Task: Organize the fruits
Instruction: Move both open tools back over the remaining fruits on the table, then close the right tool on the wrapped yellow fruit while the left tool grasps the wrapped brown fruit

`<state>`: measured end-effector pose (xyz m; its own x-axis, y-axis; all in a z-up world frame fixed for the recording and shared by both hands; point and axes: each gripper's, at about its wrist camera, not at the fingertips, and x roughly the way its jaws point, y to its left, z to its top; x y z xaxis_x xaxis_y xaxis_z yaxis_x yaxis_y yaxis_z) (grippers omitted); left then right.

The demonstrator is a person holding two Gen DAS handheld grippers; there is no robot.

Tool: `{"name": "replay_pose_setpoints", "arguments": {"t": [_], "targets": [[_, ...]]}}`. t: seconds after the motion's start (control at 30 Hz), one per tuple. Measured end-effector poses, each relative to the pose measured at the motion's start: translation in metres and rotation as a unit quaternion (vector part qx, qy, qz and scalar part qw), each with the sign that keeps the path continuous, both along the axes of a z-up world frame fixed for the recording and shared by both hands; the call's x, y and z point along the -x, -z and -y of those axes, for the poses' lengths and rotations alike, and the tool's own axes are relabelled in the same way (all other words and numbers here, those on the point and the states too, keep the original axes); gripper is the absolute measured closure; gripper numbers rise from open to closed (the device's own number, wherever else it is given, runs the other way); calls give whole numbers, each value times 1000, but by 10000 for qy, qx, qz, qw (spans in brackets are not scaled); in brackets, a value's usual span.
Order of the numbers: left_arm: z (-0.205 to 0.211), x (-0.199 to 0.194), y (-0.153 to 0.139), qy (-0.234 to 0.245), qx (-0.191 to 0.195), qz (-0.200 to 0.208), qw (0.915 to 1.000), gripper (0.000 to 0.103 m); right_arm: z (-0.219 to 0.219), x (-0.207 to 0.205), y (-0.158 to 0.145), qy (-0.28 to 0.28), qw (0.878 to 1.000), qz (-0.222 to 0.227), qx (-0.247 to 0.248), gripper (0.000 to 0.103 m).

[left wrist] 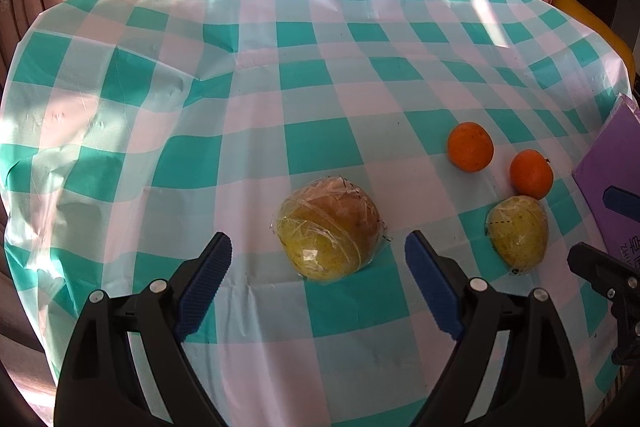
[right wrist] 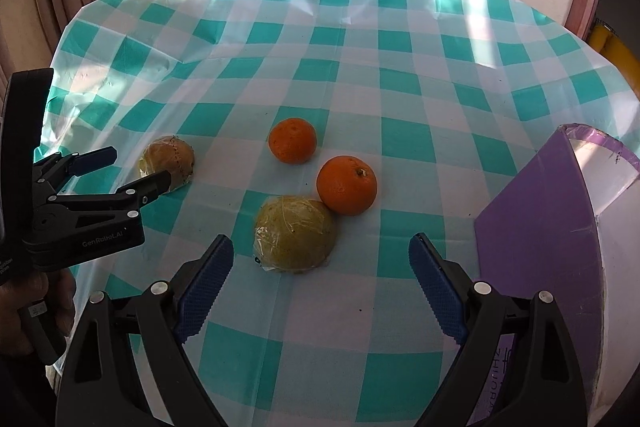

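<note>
Two plastic-wrapped yellow-brown fruits and two oranges lie on a teal checked tablecloth (left wrist: 304,147). In the left wrist view, one wrapped fruit (left wrist: 329,229) lies just ahead of my open, empty left gripper (left wrist: 318,247). The other wrapped fruit (left wrist: 518,230) and the oranges (left wrist: 470,146) (left wrist: 531,173) lie to the right. In the right wrist view, my open, empty right gripper (right wrist: 320,251) is just before the nearer wrapped fruit (right wrist: 294,234), which touches an orange (right wrist: 347,185). A second orange (right wrist: 292,140) lies behind. The left gripper (right wrist: 134,167) straddles the far wrapped fruit (right wrist: 167,163).
A purple cardboard box with a white inside stands at the right (right wrist: 560,227), also seen in the left wrist view (left wrist: 612,179). The round table's edge curves behind, with curtains and a window beyond. A yellow object (right wrist: 612,47) sits past the right edge.
</note>
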<state>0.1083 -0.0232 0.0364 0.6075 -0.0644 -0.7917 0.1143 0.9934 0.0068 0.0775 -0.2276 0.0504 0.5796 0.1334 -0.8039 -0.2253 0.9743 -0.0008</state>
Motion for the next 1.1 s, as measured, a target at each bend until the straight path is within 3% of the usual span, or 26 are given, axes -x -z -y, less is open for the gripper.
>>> {"name": "replay_pose_setpoints", "arguments": {"t": [0.33,0.4,0.6,0.77,1.1], "targets": [[-6,-3,4,-138,-38,-58,9999,14,-6,-6,11,-11,9999,-96,49,16],[-8,-3,4,-219,-42,-47,9997,2,-6,-6,12,-11,9999,-96,53,16],[-14,-3,3,-214,221,-100,9995,2,-8,-8,14,-18,9999,-63,123,16],[-8,0,4,-182,-15,-92,9998,2,-11,-9,16,-34,9998,-53,171,16],[-8,-1,6,-143,88,-134,9998,2,-14,-14,24,-17,9998,-123,162,16]]}}
